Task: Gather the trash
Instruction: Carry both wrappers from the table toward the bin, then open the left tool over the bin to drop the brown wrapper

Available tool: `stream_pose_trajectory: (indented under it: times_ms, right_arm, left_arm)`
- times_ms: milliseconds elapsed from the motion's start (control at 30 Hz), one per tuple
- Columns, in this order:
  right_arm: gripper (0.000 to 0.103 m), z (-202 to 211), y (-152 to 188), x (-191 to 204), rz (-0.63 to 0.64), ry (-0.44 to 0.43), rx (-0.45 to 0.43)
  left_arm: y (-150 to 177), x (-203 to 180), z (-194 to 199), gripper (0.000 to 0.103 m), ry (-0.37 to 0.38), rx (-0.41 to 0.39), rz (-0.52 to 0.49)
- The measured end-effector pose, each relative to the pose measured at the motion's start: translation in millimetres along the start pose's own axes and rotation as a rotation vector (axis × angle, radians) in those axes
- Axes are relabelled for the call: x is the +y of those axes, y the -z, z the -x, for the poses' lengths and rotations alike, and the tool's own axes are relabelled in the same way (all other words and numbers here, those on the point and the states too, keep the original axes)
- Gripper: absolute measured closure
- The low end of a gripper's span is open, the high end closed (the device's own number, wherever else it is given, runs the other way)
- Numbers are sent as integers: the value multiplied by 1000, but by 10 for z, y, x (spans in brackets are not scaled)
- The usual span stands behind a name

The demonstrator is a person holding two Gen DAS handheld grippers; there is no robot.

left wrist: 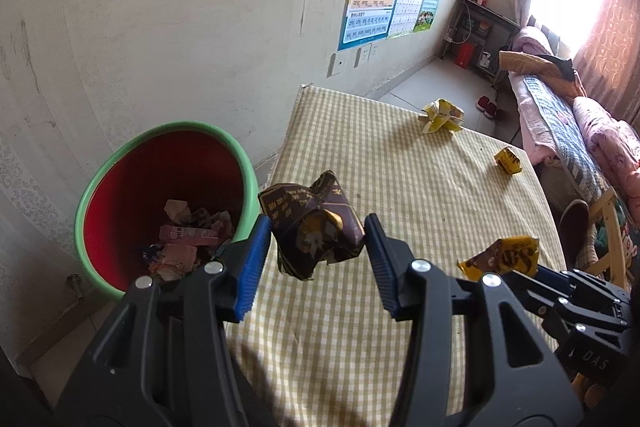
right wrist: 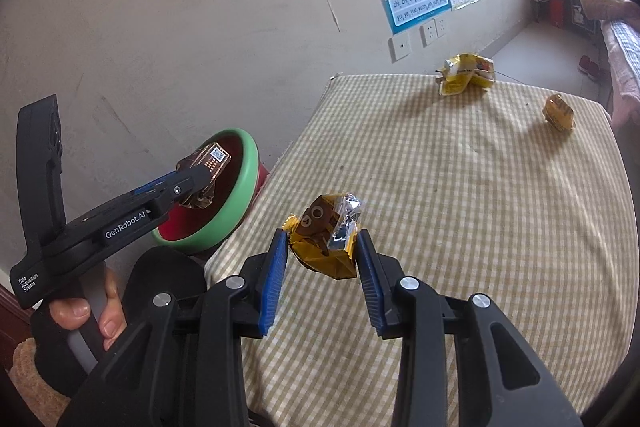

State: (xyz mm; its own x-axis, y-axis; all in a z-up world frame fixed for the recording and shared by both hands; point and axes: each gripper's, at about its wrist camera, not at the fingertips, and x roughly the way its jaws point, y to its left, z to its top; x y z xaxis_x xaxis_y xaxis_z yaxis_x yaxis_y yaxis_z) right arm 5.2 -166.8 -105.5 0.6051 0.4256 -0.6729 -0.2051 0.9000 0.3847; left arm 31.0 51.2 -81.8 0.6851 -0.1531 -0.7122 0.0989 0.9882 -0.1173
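Clamping a brown wrapper (left wrist: 316, 223), the left gripper (left wrist: 318, 227) hangs at the table edge (left wrist: 280, 155) beside the bin (left wrist: 86, 195). Right gripper (right wrist: 322, 247) pinches a yellow wrapper (right wrist: 326, 243) over open tablecloth; bin contents look jumbled.

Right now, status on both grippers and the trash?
Left gripper shut on dark brown wrapper, near the green-rimmed bin. Right gripper shut on yellow wrapper over the checked table. Two yellow wrappers left on it. Nothing blocking.
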Motion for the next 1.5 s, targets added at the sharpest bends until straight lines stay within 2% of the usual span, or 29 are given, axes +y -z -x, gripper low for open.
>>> stream_pose_trajectory:
  times_ms: [800, 1500]
  right_arm:
    - [68, -329, -118, 407, 98, -47, 58]
    - [67, -609, -254, 789, 175, -105, 84]
  left_arm:
    - [39, 491, 12, 57, -44, -2, 91]
    - [63, 960, 24, 57, -126, -9, 157]
